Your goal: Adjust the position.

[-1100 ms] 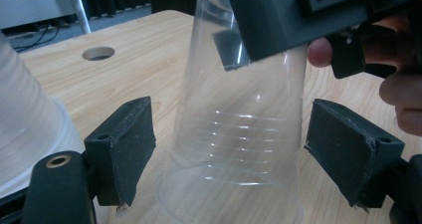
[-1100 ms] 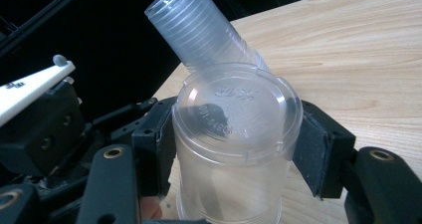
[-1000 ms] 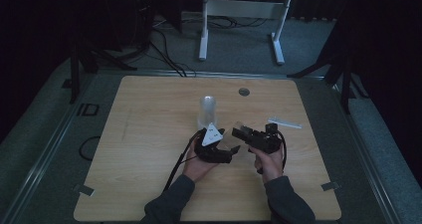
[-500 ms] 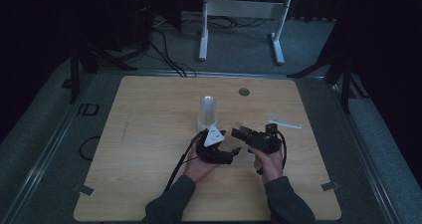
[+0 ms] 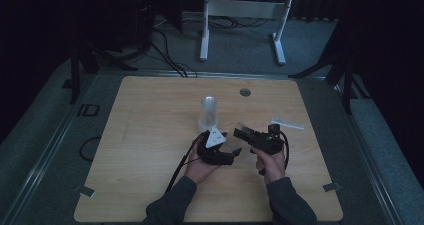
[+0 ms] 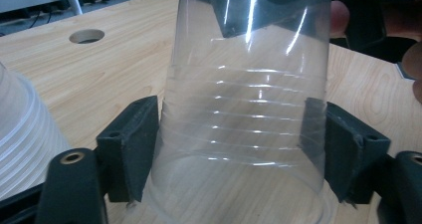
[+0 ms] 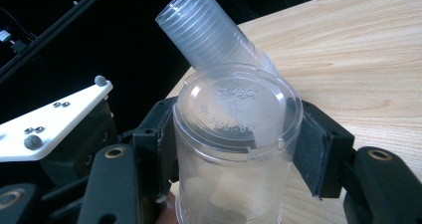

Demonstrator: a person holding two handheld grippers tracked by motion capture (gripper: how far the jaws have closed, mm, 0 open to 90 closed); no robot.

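Observation:
A clear plastic cup (image 6: 244,99) lies on its side between both grippers just above the table. My left gripper (image 6: 244,149) is shut on the cup's wide rim end, its pads pressed against both sides. My right gripper (image 7: 234,139) is shut on the cup (image 7: 236,119) near its base, which faces that camera. In the high view the left gripper (image 5: 231,154) and right gripper (image 5: 243,134) meet at the table's middle front, with the faint cup (image 5: 235,141) between them. A tall stack of clear cups (image 5: 208,112) stands upside down just behind them.
The stack of cups (image 7: 209,35) is close behind the held cup and the stack's edge (image 6: 20,144) is at the left gripper's side. A white strip (image 5: 287,122) lies to the right. A round hole (image 5: 245,92) is in the wooden table (image 5: 140,135) near the far edge.

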